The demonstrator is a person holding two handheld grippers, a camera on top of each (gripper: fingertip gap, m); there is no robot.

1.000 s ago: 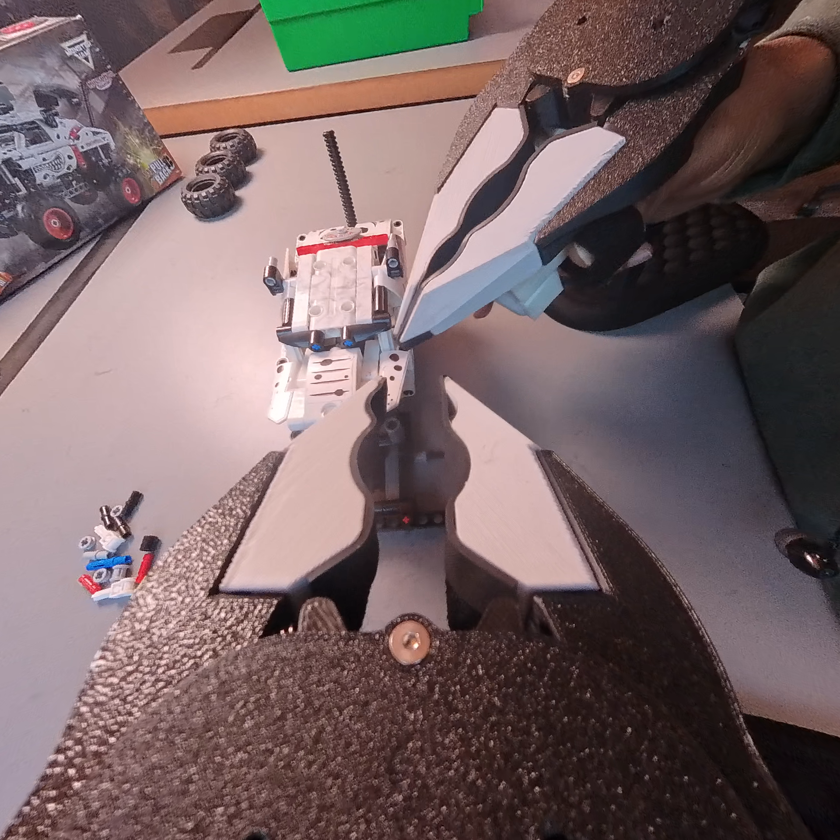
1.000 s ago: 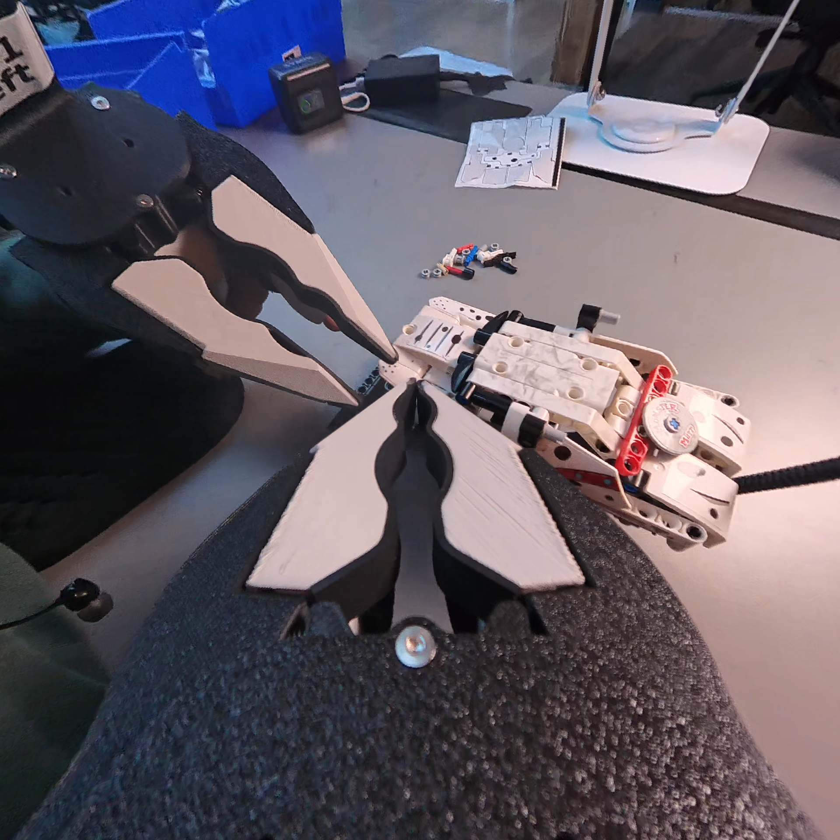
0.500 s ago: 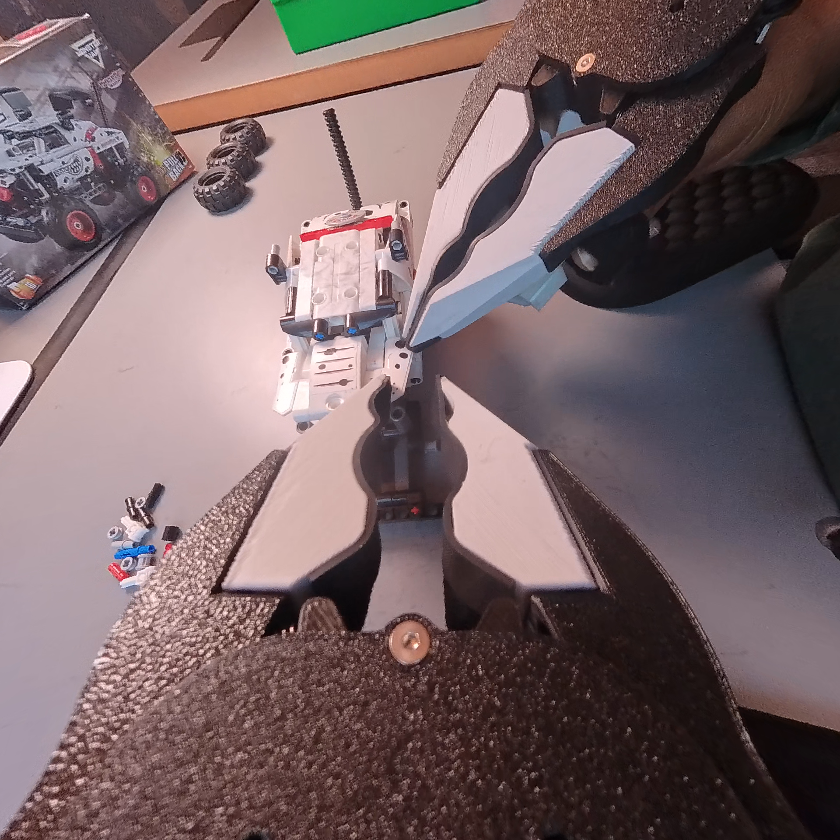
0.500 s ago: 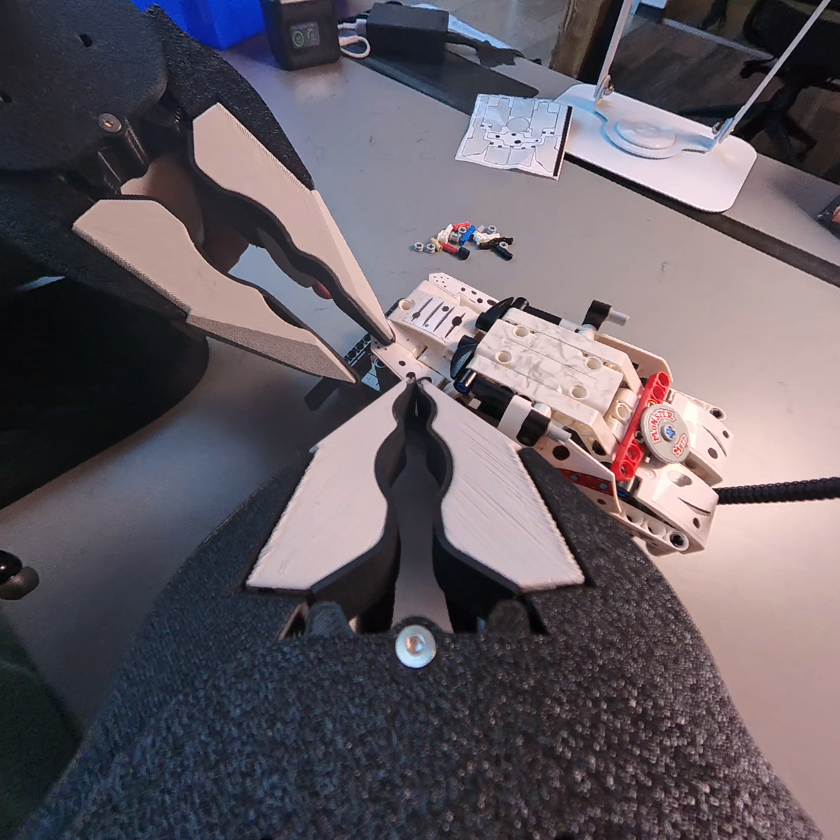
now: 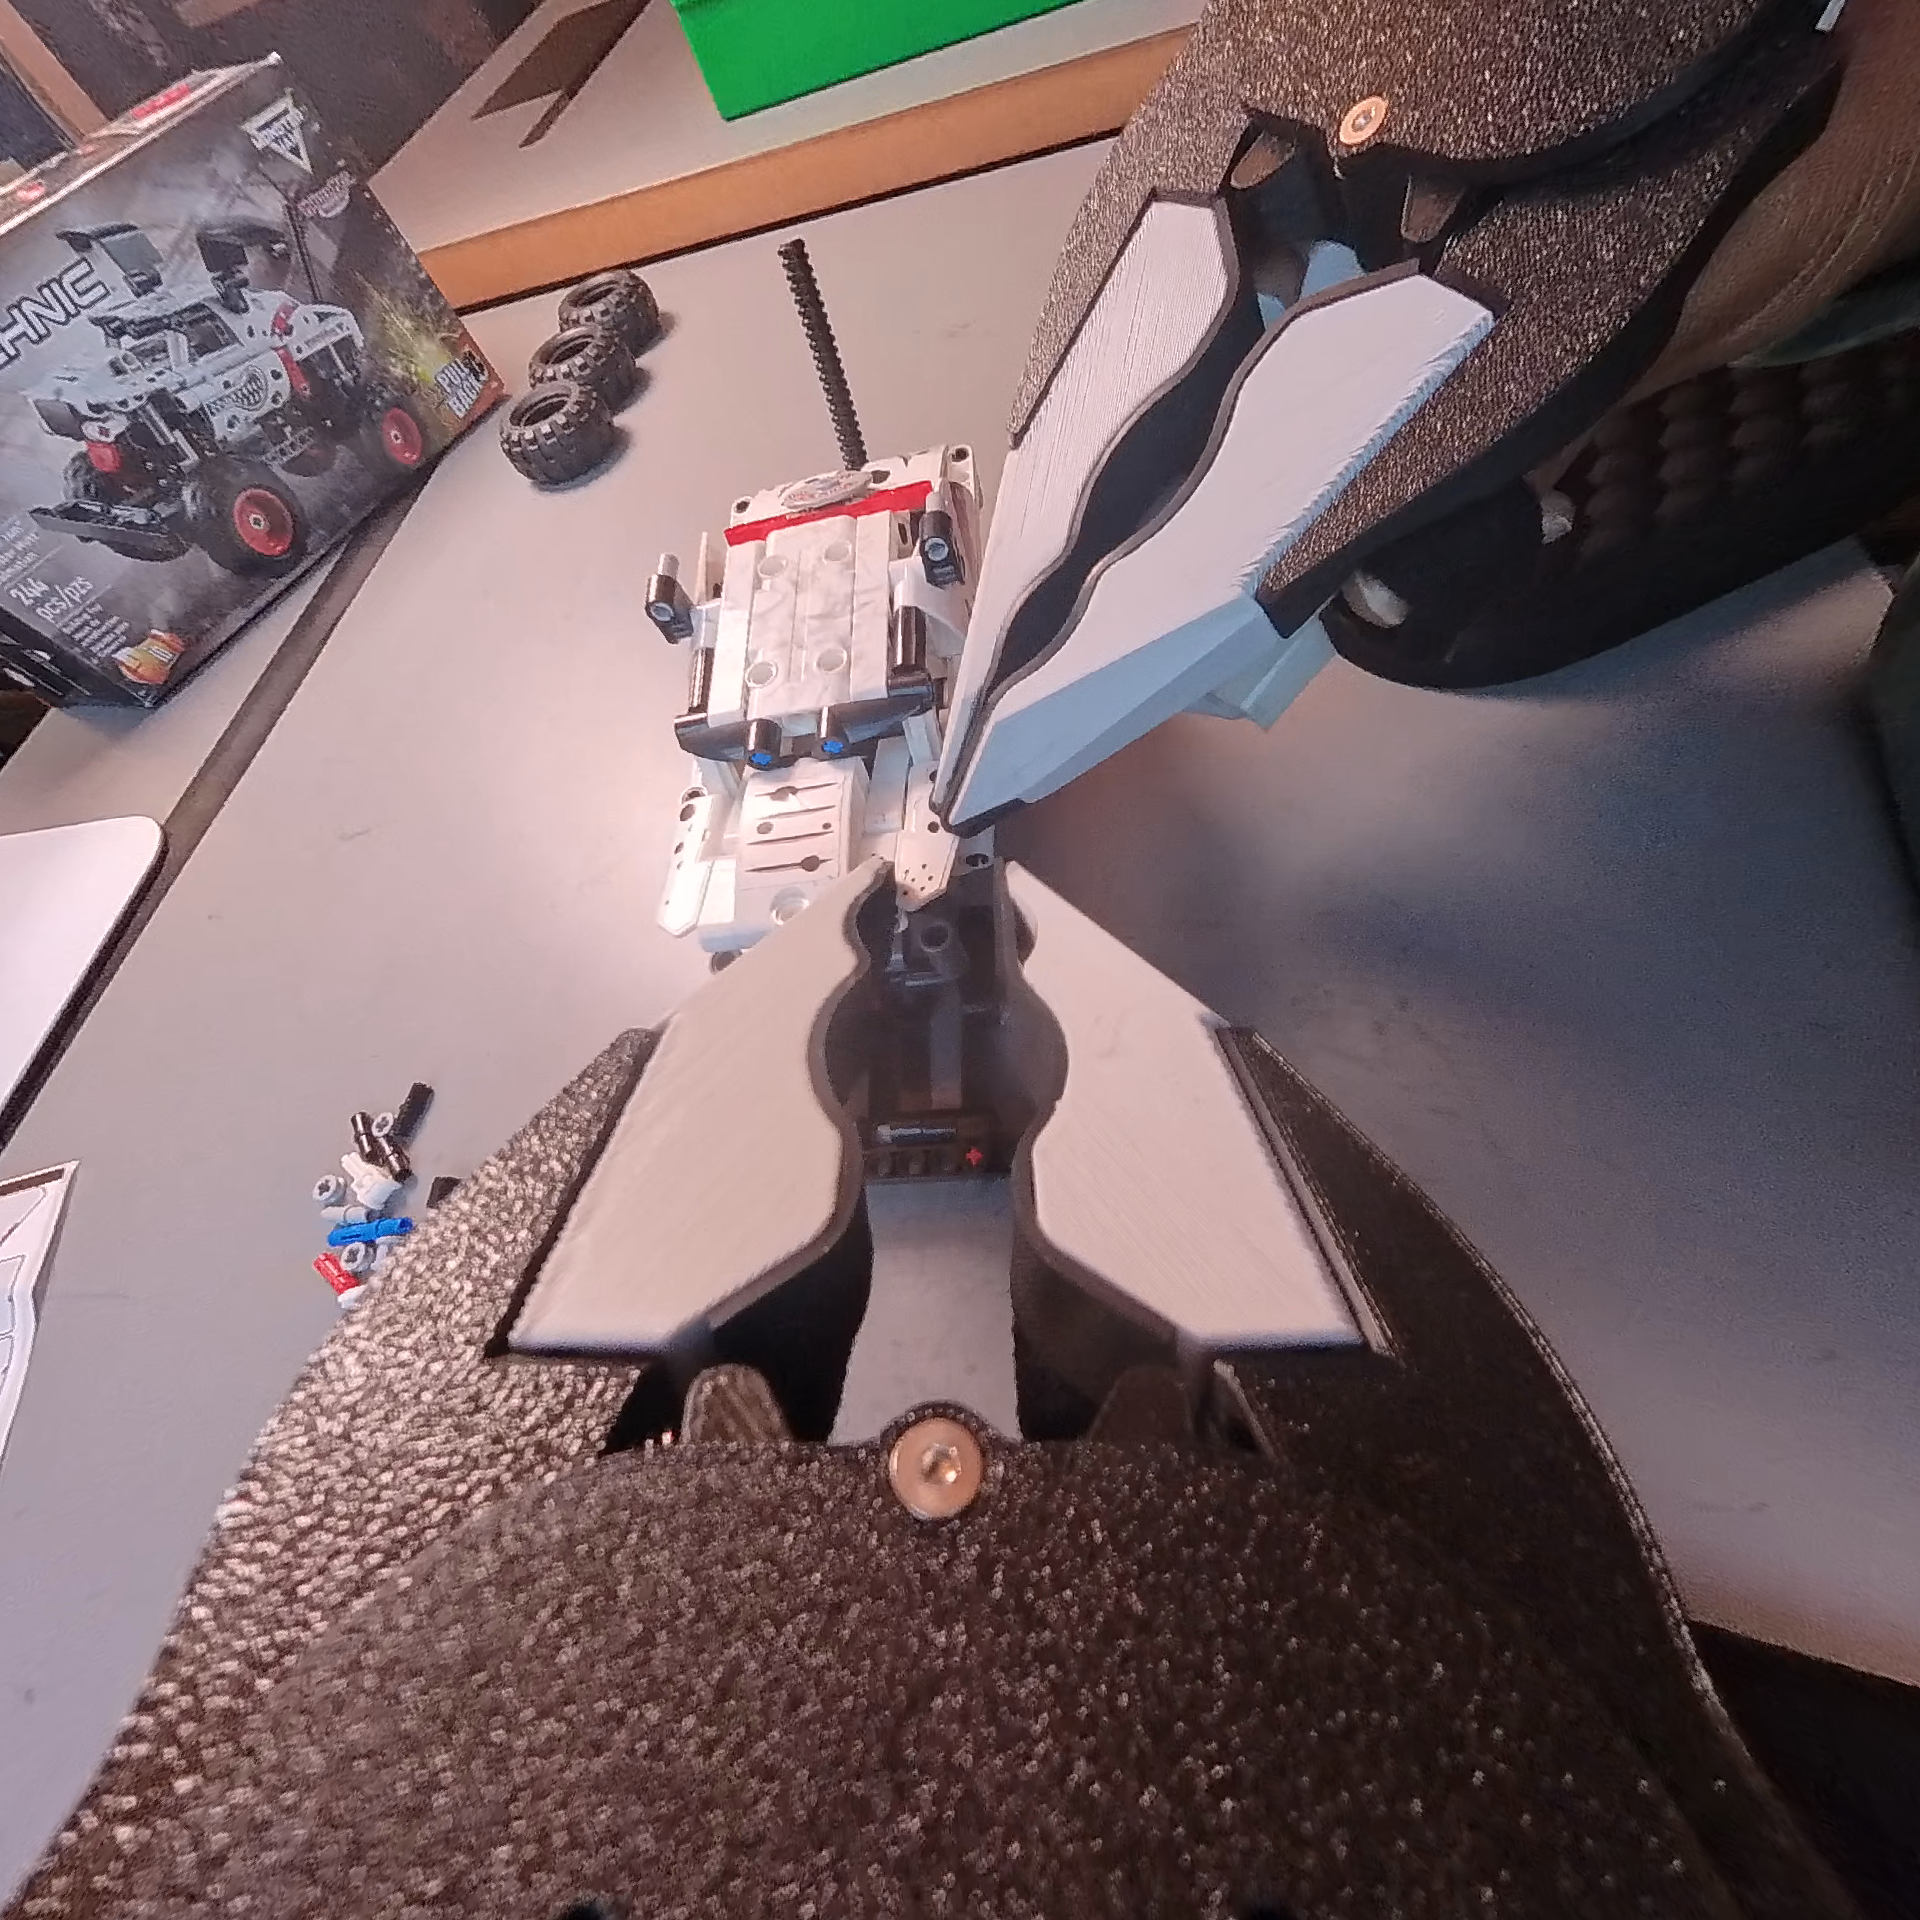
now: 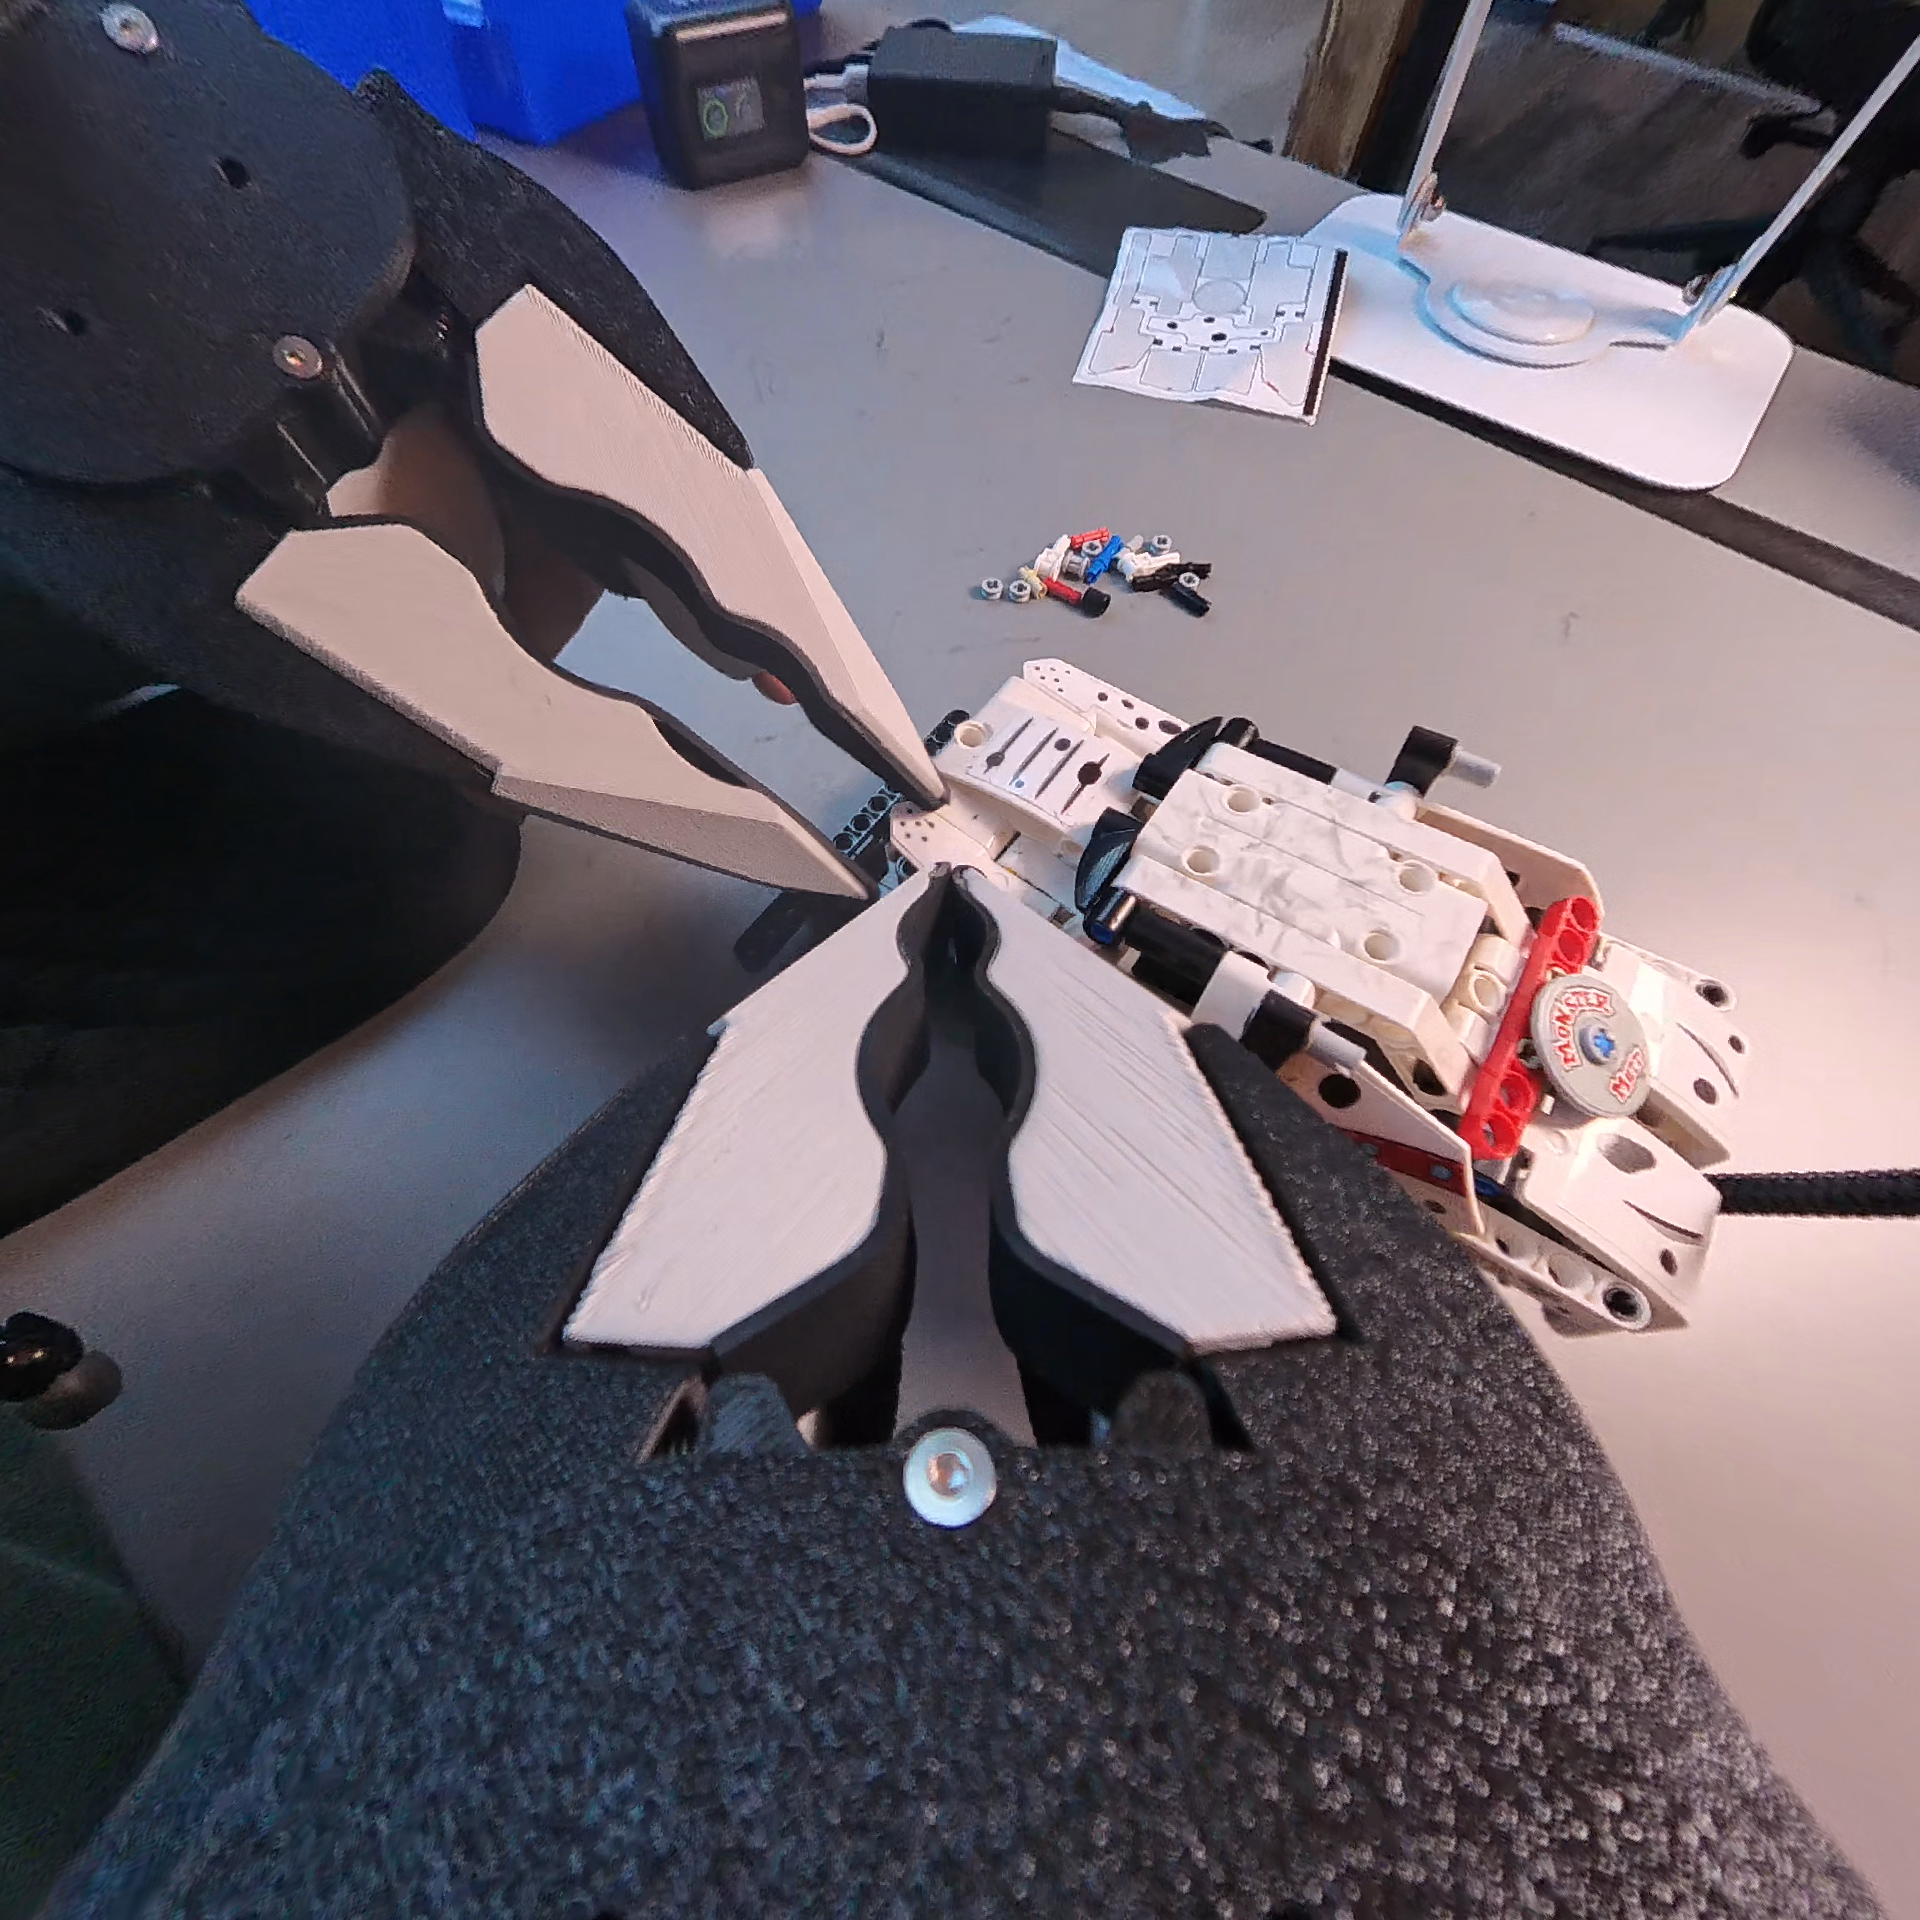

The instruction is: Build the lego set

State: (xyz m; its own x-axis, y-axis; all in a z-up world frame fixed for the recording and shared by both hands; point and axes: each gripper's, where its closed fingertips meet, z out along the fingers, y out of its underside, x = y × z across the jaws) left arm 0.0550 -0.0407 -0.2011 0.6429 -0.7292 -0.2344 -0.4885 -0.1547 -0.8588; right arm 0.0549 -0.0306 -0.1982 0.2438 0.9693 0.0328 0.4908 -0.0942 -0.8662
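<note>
Grey table (image 5: 1455, 935) bears truck model (image 5: 821, 665) (both claws clamping its end).

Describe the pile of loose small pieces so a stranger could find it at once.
On the grey table, look past the white truck body towards the sticker sheet. Between them lies the pile of loose small pieces: tiny pins and connectors in red, blue, black and grey, the only unattached bits there.

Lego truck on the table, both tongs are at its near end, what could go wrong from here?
1. The left tongs straddle only the black end of the lego truck; a push from the closed right tongs could twist it loose.
2. The right tips touch a thin white panel, which might pop off.
3. A sliding truck could scatter the small loose parts.
</note>
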